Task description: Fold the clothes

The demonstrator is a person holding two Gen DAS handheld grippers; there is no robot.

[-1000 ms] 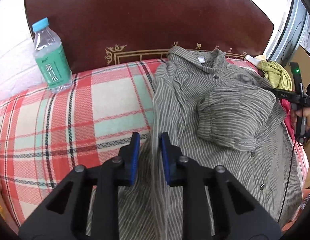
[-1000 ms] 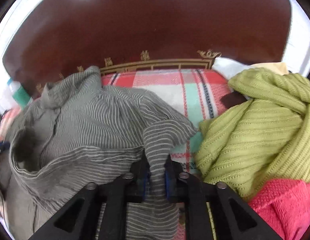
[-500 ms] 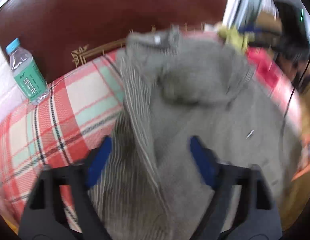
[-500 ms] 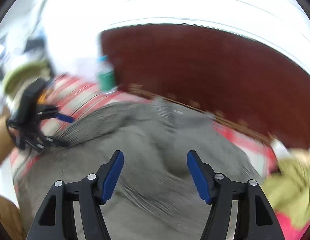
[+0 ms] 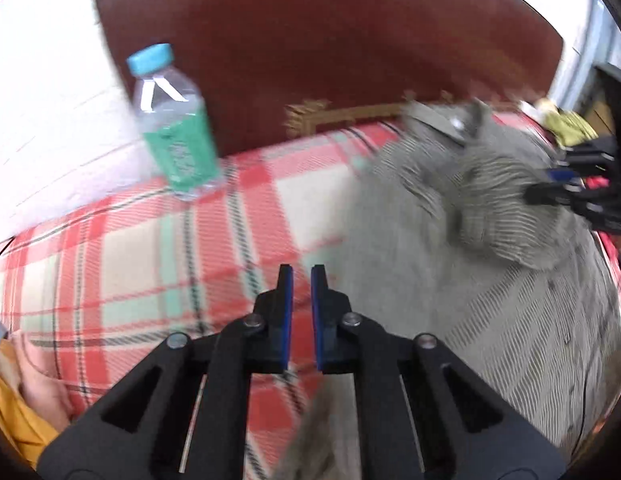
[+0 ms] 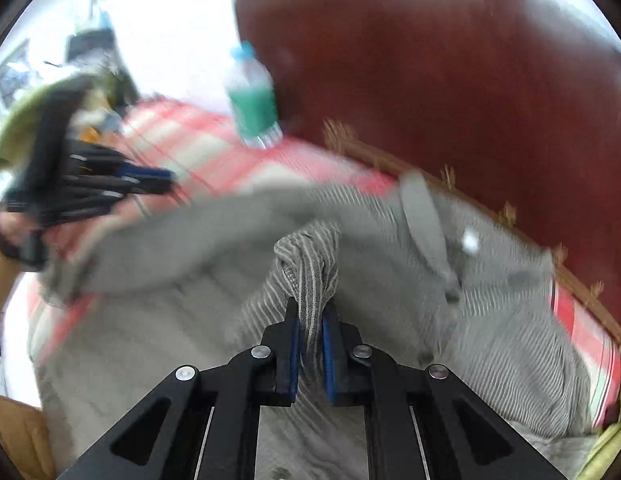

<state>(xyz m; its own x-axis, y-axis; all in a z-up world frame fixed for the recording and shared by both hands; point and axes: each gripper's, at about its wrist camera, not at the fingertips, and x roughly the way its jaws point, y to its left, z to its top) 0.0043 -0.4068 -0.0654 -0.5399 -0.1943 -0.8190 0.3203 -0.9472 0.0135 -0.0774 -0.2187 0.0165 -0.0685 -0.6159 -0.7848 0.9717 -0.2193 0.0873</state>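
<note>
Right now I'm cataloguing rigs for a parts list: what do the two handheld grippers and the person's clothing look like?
Both the left gripper and the right gripper are matte black plastic with triangular cut-outs, silver screw heads at the pivots, and flat blue pads lining the jaws. A thin black cable trails over the striped shirt. A mustard-yellow garment shows at the left view's edge.

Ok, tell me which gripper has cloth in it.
The right gripper: a bunch of the striped grey shirt is pinched between its blue pads. The left gripper is nearly closed too, but nothing sits between its pads.
</note>
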